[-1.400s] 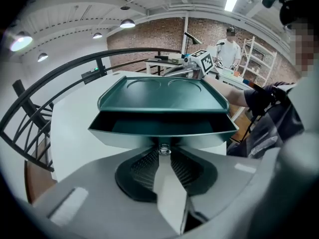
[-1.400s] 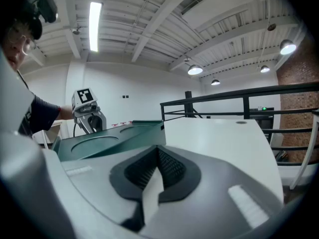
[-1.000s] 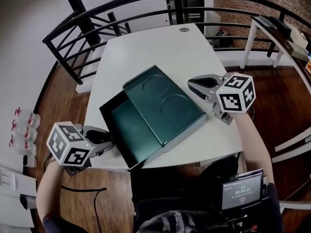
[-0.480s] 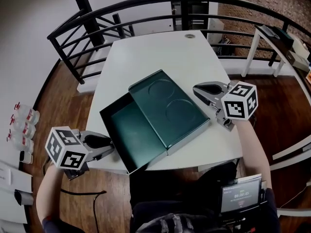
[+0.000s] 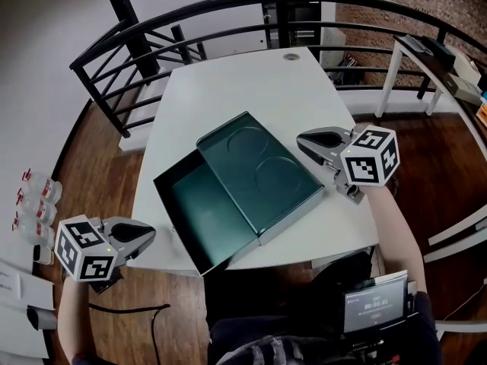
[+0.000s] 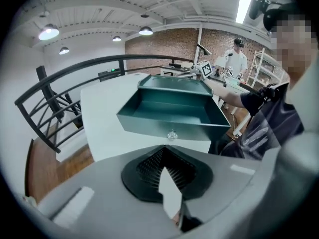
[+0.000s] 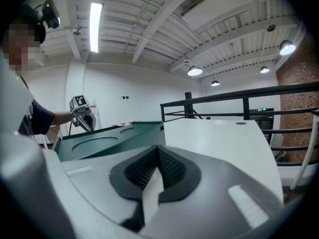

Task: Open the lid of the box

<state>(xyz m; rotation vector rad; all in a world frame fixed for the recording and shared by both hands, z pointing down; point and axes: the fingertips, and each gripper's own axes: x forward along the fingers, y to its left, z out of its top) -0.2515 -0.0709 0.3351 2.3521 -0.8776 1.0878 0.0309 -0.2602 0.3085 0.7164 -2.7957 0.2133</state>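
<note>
A dark green box lies open on the white table. Its lid, with two round embossings, rests askew over the box's right half. In the left gripper view the box faces me, with a small knob on its front wall. My left gripper hovers off the table's left front edge, apart from the box, its jaws shut with nothing between them. My right gripper sits just right of the lid, shut and empty. Seen from the right gripper view, the lid lies left of the right gripper.
A black curved railing rings the table's far and left sides. Several bottles stand on the wooden floor at left. A second white desk is at the right. A small screen hangs at the person's waist.
My left gripper has drawn back to the left and toward me, off the table edge, away from the box. The right gripper and lid have stayed about where they were.
</note>
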